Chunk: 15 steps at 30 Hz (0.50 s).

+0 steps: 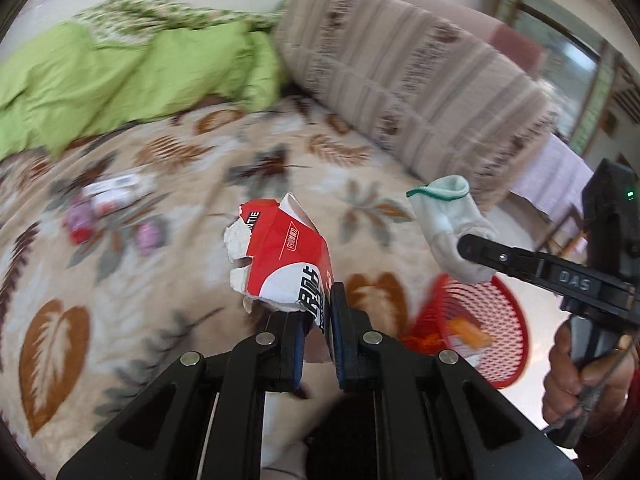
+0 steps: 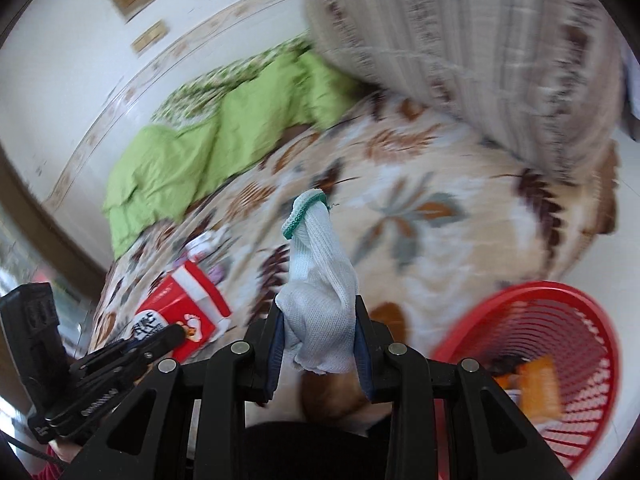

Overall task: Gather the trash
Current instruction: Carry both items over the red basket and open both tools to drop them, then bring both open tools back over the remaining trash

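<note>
Carrying stage: left gripper pinches the torn carton, right gripper clamps the white glove (both tight); next, swing over the red basket beside the bed and release.

Both grippers' fingers clamped, tilted downward

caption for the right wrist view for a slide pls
Right gripper shut on a white knit glove with green cuff, above the leaf-patterned blanket, red mesh basket at right.

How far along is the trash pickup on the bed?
Done: orange scraps already lie in the red basket. In hand: left gripper holds a torn red carton; right gripper holds a white knit glove. Left: small wrappers on the leaf-print blanket.
</note>
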### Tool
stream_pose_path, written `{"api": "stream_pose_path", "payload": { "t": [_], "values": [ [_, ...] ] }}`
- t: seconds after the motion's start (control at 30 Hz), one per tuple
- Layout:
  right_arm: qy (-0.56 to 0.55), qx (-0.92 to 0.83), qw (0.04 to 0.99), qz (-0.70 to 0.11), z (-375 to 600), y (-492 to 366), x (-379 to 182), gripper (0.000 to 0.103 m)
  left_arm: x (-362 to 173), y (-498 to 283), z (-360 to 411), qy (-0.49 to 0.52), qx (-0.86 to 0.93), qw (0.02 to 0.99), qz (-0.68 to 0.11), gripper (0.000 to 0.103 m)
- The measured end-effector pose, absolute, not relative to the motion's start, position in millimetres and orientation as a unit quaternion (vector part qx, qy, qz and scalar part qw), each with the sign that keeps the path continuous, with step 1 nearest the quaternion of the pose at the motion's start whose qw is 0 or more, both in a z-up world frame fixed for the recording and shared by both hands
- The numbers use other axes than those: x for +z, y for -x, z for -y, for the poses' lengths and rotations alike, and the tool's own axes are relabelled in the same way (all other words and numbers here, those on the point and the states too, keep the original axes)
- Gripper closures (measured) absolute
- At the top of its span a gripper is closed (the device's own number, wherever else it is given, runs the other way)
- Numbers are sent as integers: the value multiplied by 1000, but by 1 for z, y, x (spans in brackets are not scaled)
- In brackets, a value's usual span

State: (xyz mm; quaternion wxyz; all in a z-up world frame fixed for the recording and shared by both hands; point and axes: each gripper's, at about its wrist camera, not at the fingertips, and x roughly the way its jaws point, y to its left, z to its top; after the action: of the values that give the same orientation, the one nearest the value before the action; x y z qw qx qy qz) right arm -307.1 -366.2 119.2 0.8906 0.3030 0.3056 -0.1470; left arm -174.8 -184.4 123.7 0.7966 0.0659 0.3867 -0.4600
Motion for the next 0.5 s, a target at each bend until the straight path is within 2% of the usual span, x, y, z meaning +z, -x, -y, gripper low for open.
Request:
{"api": "stream_pose_path", "payload": {
  "t": [0.2, 0.37, 0.4, 0.43, 0.5],
  "values": [
    [-325, -236, 870, -285, 413, 390, 126, 71, 136, 229, 260, -94, -547, 732, -396, 92],
    [-342, -277, 855, -277, 430, 428, 119, 68, 127, 269, 313, -124, -589, 688, -406, 92],
    [-348, -282, 850, -277, 434, 432, 116, 64, 123, 275, 322, -133, -591, 681, -411, 87],
    [-357, -287, 844, -278, 437, 436, 112, 53, 119, 279, 327, -144, -588, 679, -414, 72],
    [-363, -289, 841, -279, 439, 441, 108, 50, 116, 280, 325, -142, -581, 686, -415, 56]
  ]
}}
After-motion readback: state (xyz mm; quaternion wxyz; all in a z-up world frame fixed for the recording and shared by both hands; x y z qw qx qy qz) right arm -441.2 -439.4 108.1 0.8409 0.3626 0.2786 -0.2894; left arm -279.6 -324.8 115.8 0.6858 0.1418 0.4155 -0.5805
